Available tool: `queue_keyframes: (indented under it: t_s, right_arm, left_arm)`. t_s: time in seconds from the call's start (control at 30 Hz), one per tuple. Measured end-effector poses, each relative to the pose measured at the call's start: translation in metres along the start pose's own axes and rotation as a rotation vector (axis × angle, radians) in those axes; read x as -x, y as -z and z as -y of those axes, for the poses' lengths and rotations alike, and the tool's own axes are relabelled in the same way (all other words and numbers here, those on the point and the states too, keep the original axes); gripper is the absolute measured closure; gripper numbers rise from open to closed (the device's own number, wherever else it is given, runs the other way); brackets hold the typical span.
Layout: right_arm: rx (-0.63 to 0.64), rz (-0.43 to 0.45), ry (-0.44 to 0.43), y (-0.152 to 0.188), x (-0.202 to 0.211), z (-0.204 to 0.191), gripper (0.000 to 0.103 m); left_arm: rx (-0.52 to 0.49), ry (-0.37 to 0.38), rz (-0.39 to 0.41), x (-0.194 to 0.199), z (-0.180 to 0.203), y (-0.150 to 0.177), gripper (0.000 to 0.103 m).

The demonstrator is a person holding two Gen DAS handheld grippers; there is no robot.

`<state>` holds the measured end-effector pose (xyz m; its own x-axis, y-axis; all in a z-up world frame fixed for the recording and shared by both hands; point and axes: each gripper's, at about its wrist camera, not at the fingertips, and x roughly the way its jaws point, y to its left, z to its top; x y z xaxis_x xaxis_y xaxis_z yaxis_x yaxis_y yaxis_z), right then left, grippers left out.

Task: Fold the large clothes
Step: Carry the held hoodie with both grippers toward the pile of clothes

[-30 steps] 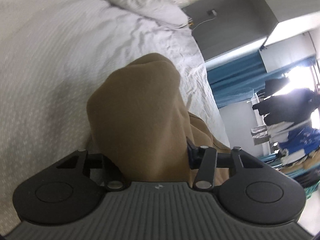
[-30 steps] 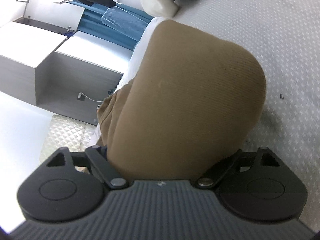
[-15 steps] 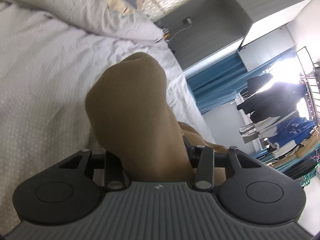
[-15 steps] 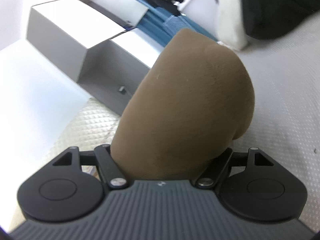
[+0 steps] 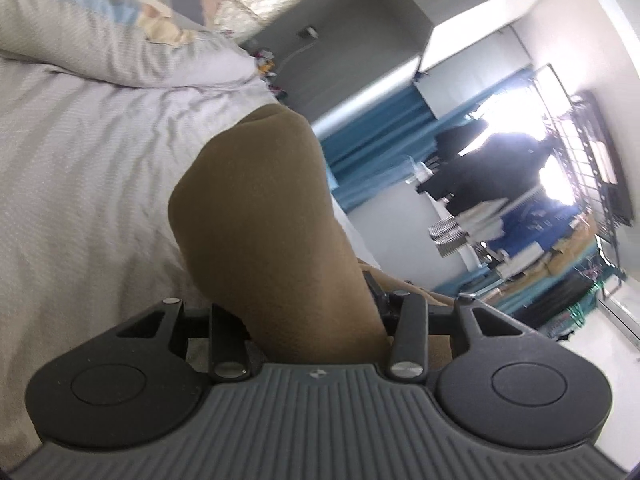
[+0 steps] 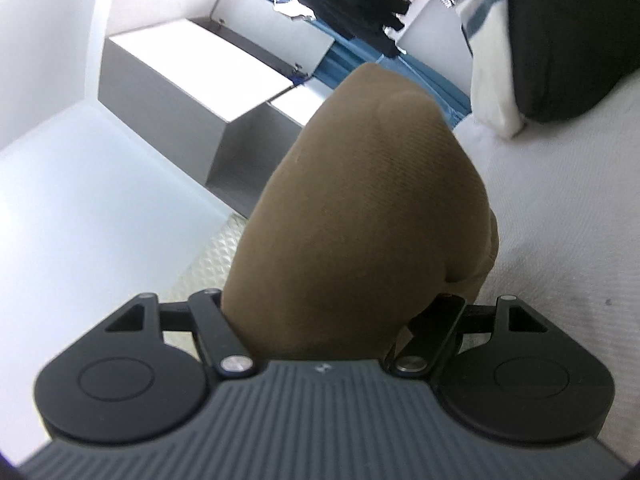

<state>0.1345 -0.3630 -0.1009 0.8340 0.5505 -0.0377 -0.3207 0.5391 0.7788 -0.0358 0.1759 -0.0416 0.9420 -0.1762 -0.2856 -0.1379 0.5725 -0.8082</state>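
Both grippers hold the same brown garment (image 5: pixel 264 232), lifted off the pale bedspread (image 5: pixel 80 184). In the left wrist view the left gripper (image 5: pixel 304 312) is clamped on a thick bunch of the cloth, which bulges forward over its fingers and hides them; more brown fabric trails off to the right behind the linkage. In the right wrist view the right gripper (image 6: pixel 340 320) pinches a second bunch of the garment (image 6: pixel 360 216) in the same way, its fingertips also buried in cloth. A pillow (image 5: pixel 120 52) lies at the far end of the bed, and a dark heap of clothes (image 6: pixel 568 48) sits on the bed at the far right.

The step in hand looks like carrying a gripped edge up and over to make a fold. To do it well, the two grippers should travel together at matched height, with the span between them taut enough that the edge does not sag. Each grip seems to hold a wad and not a clean edge, so layers could slip. The cloth should come down flat on the open bedspread, well short of the pillow and the dark heap, before either grip lets go.
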Motion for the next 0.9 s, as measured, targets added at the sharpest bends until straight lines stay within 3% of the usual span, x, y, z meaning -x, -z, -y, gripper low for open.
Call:
queue_keyframes:
  t_s: [0.27, 0.5, 0.7, 0.9]
  right_arm:
    - [0.005, 0.080, 0.008, -0.028, 0.079, -0.005, 0.028]
    - [0.016, 0.176, 0.016, -0.075, 0.136, 0.001, 0.028]
    - [0.031, 0.262, 0.034, -0.146, 0.153, 0.011, 0.028]
    - [0.062, 0.324, 0.067, -0.223, 0.146, 0.037, 0.028]
  left_arm:
    - [-0.061, 0.075, -0.080, 0.005, 0.072, 0.034, 0.055]
    - [-0.115, 0.164, -0.133, -0.024, 0.165, 0.061, 0.055]
    - [-0.149, 0.227, -0.176, -0.088, 0.250, 0.080, 0.055]
    - [-0.159, 0.270, -0.221, -0.186, 0.321, 0.103, 0.055]
